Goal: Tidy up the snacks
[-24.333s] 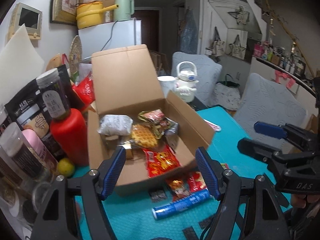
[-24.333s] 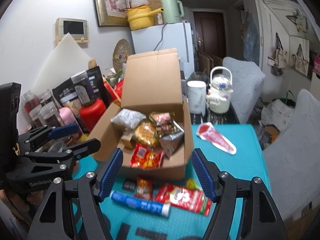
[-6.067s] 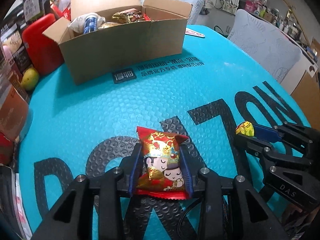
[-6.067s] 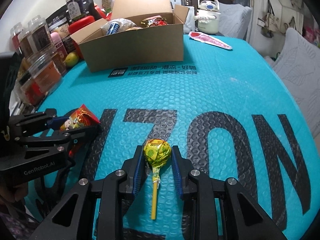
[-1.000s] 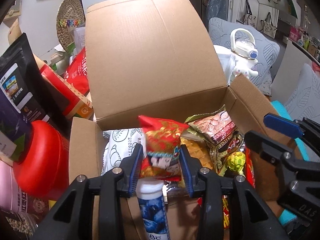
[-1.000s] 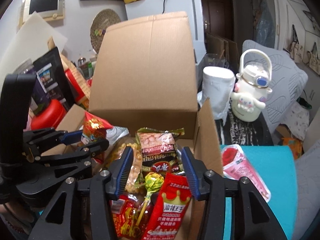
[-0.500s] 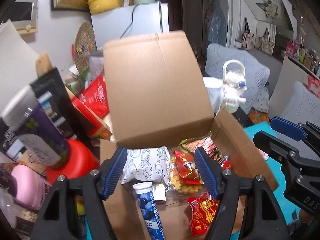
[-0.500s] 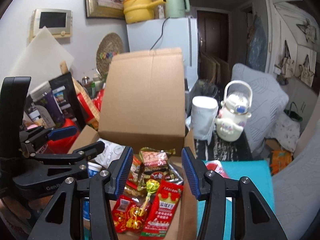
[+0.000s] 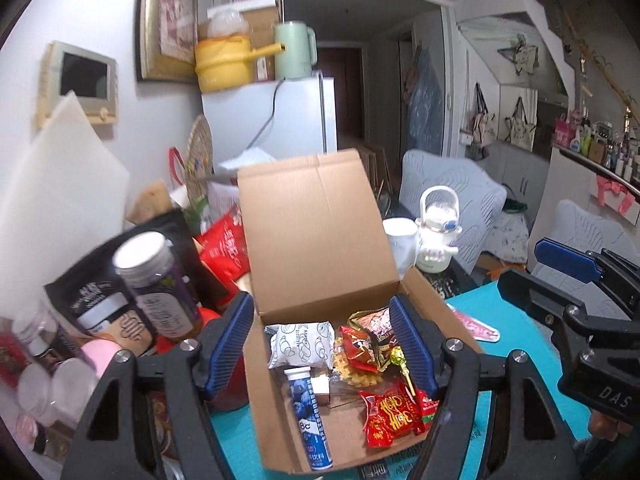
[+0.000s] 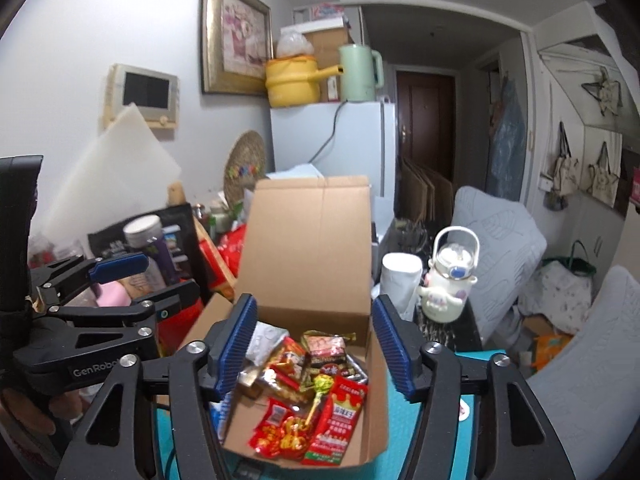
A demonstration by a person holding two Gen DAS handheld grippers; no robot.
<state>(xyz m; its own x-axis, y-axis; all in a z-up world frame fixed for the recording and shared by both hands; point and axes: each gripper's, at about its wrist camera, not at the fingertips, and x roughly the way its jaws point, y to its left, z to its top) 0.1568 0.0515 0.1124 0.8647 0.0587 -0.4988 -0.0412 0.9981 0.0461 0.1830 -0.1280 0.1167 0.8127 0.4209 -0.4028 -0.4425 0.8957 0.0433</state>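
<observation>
The left gripper (image 9: 322, 342) hangs above the box (image 9: 320, 236) with its jaws apart and nothing between them. The right gripper (image 10: 312, 344) is above the box too; its jaws are opening and hold nothing.

Inside the box lie the snacks. A blue tube (image 9: 310, 414) lies toward the near left corner. A white pastry pack (image 9: 302, 342) sits behind it by the back wall. A red packet (image 9: 394, 410) lies at the near right, with a lollipop (image 9: 400, 360) just behind it. The lid stands upright at the back of the box. The box rests on a teal mat (image 9: 516, 320). Left of the box stand jars (image 9: 156, 284) and pouches; behind and right of it is a white kettle (image 9: 436, 236).
</observation>
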